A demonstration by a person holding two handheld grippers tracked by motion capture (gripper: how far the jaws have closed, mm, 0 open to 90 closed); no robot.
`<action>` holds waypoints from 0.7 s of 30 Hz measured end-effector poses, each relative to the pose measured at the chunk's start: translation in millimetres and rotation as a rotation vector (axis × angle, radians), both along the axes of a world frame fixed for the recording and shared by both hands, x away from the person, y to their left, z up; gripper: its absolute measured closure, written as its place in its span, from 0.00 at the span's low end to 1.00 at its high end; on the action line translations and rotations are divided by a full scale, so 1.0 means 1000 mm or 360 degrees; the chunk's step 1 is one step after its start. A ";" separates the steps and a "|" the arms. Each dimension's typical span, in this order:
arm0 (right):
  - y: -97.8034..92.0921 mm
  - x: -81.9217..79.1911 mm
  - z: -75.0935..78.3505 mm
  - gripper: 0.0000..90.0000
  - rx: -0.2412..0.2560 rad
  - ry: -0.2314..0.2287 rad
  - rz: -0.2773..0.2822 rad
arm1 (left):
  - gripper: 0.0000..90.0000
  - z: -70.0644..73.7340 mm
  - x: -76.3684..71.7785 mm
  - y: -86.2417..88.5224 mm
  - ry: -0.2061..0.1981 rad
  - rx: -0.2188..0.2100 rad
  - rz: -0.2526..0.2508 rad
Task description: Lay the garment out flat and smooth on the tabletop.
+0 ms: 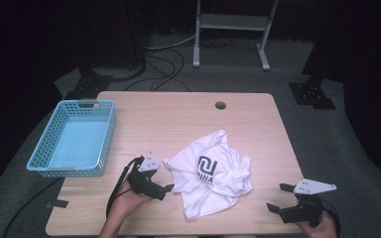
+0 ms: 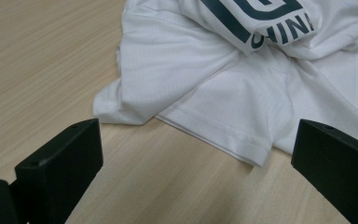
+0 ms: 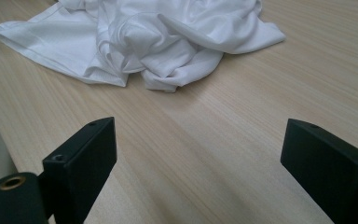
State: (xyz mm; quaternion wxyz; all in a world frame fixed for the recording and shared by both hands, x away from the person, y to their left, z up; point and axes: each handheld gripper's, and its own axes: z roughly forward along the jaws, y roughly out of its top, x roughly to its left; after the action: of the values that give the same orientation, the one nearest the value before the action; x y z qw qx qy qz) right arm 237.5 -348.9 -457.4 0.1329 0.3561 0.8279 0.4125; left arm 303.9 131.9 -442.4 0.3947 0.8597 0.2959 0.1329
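Clearly seen near the middle of the wooden table [image 1: 178, 114], a little to the right and toward the near edge: a crumpled white T-shirt [image 1: 211, 173] with a dark printed logo [image 1: 207, 167] facing up. Left gripper [image 1: 170, 189] held in the left hand [image 1: 124, 201], just beside the shirt's left edge, jaws wide apart with nothing between them except bare wood. From the left gripper view, the shirt [image 2: 242, 79] lay close ahead, its hemmed edge [image 2: 214, 135] flat on the table between the two black jaws and a bit beyond them, not touched. Right gripper [image 1: 279, 197] held at the near right corner, apart from the shirt, jaws also spread open and empty. From the right gripper view, the bunched cloth [image 3: 158, 42] farther off across the wood grain. Light blue plastic basket [image 1: 54, 163] at the far left side of the table, empty, well apart from the shirt. Small round hole [image 1: 221, 105] in the tabletop near the far edge.
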 end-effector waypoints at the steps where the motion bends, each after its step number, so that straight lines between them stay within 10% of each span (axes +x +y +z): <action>1: 0.000 0.000 0.000 0.12 -0.0002 -0.0001 0.0000 | 0.01 0.000 0.000 0.000 -0.0001 0.0001 -0.0003; 21: 0.022 0.000 0.017 0.12 -0.0036 -0.0053 0.0080 | 0.01 -0.005 0.001 -0.007 0.0022 0.0000 -0.0036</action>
State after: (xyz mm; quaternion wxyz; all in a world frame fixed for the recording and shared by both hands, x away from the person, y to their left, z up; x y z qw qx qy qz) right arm 237.9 -326.9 -440.0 0.1403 0.3266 0.8389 0.4121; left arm 304.8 124.9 -447.3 0.3941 0.8639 0.2888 0.1224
